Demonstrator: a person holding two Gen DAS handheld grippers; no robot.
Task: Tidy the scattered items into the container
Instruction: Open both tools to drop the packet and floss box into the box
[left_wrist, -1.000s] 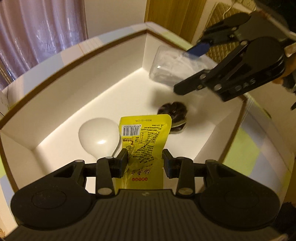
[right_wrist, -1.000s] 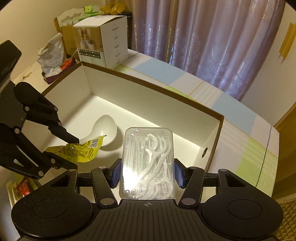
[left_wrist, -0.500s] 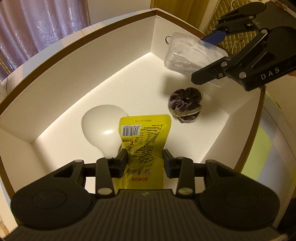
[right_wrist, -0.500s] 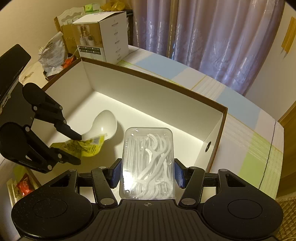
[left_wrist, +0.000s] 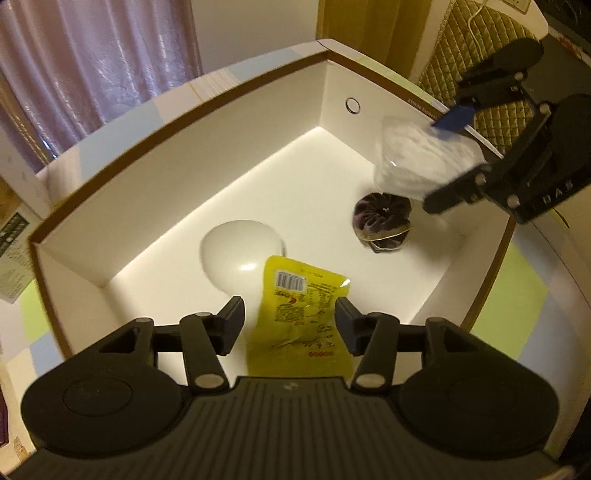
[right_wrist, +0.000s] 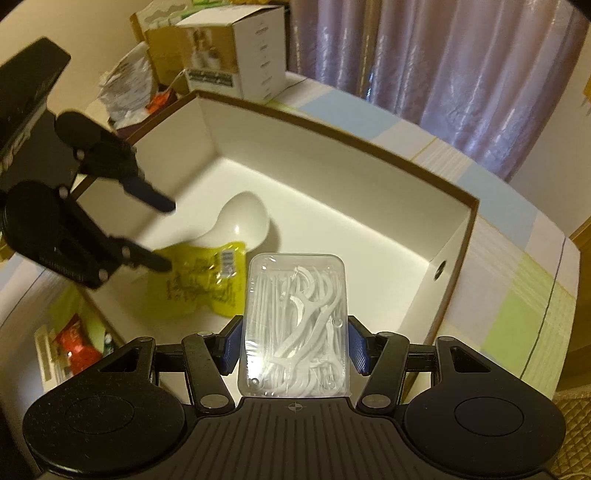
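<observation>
Behind yellow packet (left_wrist: 301, 306), spoon (left_wrist: 240, 251) handle hidden

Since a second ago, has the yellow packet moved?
Yes. The left gripper opened and the packet is dropping, tilted toward the spoon.

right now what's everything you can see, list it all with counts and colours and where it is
white cardboard box with brown rim: 1, white inside, on the pastel checked tabletop
white plastic spoon: 1, white, on the box floor
yellow snack packet: 1, yellow, over the box floor, partly across the spoon
dark purple fabric scrunchie: 1, purple, on the box floor
clear plastic case of white floss picks: 1, clear and white, held above the box
white product carton: 1, white, beyond the box
purple curtains: behind the table
left gripper: 1, black, open around the packet
right gripper: 1, black with blue pads, shut on the case
</observation>
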